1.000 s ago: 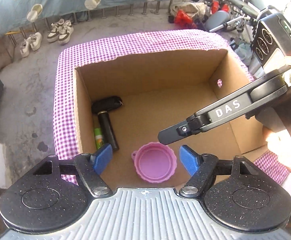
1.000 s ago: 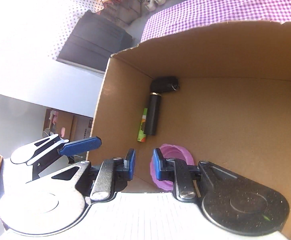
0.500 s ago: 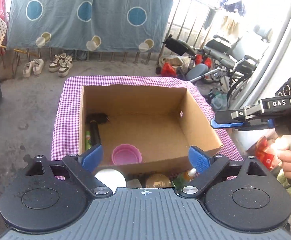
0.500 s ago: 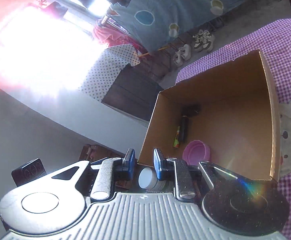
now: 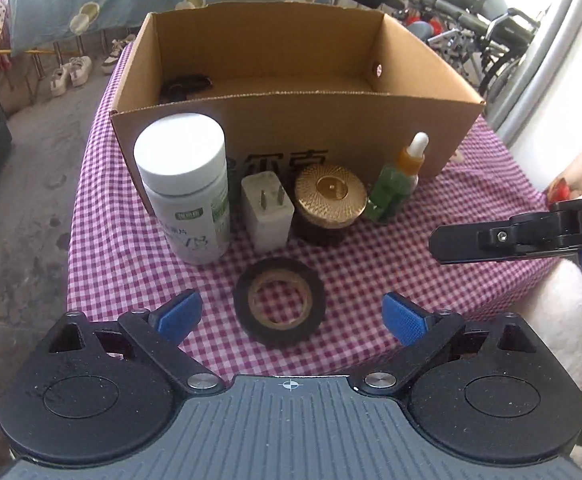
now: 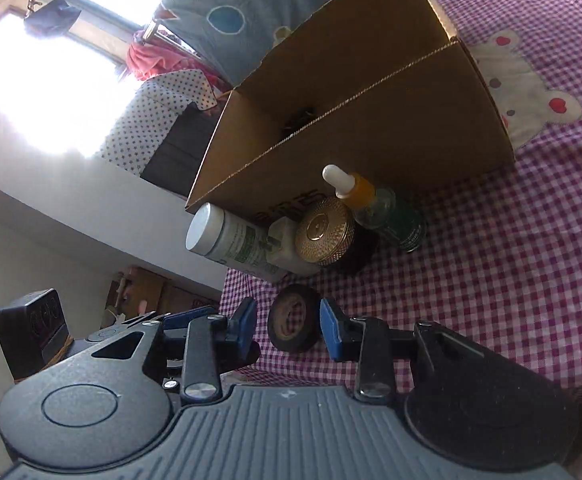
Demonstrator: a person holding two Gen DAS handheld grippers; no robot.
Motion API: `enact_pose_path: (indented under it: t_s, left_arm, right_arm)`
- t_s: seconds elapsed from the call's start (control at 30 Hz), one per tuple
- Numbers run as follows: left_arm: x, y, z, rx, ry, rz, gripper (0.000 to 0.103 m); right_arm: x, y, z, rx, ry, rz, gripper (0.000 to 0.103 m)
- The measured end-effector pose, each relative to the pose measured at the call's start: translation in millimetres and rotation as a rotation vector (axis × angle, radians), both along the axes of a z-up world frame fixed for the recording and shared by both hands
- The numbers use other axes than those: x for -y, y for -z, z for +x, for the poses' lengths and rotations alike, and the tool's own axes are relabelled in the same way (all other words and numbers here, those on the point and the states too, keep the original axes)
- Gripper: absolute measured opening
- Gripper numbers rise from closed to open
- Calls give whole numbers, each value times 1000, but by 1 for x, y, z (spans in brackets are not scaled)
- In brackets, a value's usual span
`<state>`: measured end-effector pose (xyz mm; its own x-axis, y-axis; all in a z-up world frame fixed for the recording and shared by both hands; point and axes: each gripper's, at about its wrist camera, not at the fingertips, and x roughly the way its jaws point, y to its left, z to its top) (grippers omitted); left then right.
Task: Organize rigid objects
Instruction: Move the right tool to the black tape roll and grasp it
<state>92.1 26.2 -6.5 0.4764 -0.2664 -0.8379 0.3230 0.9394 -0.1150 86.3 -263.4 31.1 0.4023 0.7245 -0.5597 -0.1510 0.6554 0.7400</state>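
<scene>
Black, stiff and light, the roll of electrical tape [image 5: 279, 302] lies flat on the checked cloth near you, so pinch across its rubbery outer rim; your left gripper [image 5: 291, 316] stands wide apart, your right gripper [image 6: 289, 326] is opening, neither touching it.

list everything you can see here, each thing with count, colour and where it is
cardboard box: 1, brown, open, back of the table
black object: 1, inside the box, mostly hidden
bottle: 1, white, in front of the box, leftmost in the row
plug adapter: 1, white, beside the bottle
gold-lidded jar: 1, dark, mid row
dropper bottle: 1, green, row's right end
tape roll: 1, black, flat, nearest
tablecloth: 1, purple-white check
left gripper: opening, nothing gripped
right gripper: opening, astride the tape in its own view
</scene>
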Motion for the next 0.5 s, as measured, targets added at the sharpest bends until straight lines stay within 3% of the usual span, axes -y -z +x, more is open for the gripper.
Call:
enact_pose_path:
  t_s: [0.17,0.23,0.3,0.5]
  left_arm:
    - [13,24,2,-4,28,89,94]
    - [15,33,2,-13,32,97,89]
    - [16,40,5,-33,33,102,74]
    - [26,47,3,-9,31,94,68]
  right_arm:
    - [-32,14,0,5,-49,-83,38]
    - [-44,17,4,17,-68,-108,38]
    - [-53,23,10,18,-81,-127,37]
    - [-62,37,19,-1,-97,-150,33]
